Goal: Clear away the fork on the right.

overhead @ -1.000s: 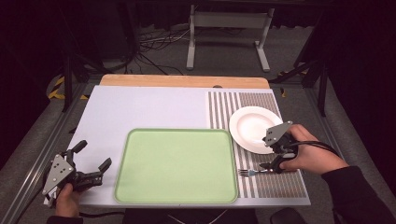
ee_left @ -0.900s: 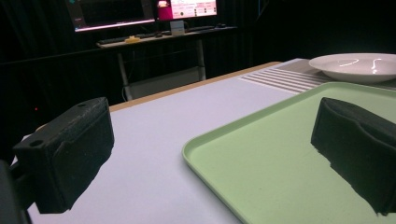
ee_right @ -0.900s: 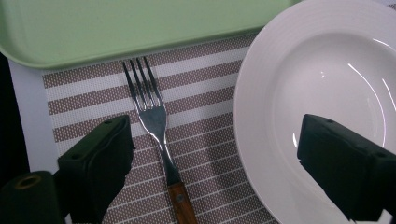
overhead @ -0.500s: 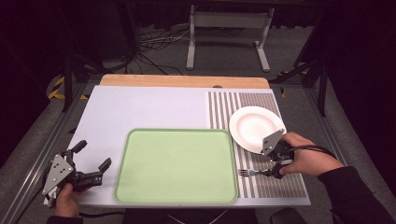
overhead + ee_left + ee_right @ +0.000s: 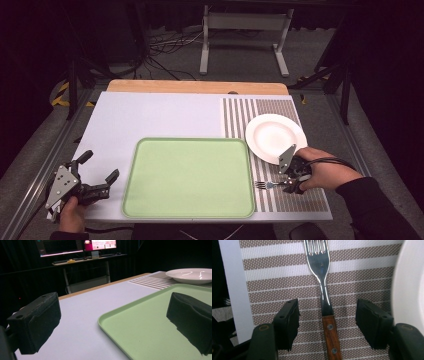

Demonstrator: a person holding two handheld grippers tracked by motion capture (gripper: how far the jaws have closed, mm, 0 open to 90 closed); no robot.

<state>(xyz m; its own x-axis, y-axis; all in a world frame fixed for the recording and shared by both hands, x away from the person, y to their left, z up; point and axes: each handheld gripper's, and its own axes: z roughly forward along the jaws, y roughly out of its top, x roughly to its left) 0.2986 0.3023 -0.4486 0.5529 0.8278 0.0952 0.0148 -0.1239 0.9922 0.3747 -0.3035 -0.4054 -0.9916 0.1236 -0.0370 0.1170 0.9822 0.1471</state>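
Note:
A fork (image 5: pixel 323 285) with a wooden handle lies flat on the striped brown placemat (image 5: pixel 274 272), its tines pointing toward the green tray (image 5: pixel 190 176). My right gripper (image 5: pixel 328 320) is open and low over the mat, one jaw on each side of the fork's handle, not touching it. In the high view the right gripper (image 5: pixel 292 181) sits just below the white plate (image 5: pixel 275 136), with the fork (image 5: pixel 267 185) to its left. My left gripper (image 5: pixel 97 175) is open at the table's front left corner, beside the tray's left edge (image 5: pixel 112 322), holding nothing.
The white plate (image 5: pixel 409 282) lies close on one side of my right gripper. The placemat (image 5: pixel 280 195) reaches near the table's front edge. A wooden strip (image 5: pixel 197 86) borders the far edge. Bare white tabletop (image 5: pixel 150 115) stretches behind the tray.
My right gripper has moved down and toward the front of the mat, coming to straddle the fork's handle. The left gripper has stayed put.

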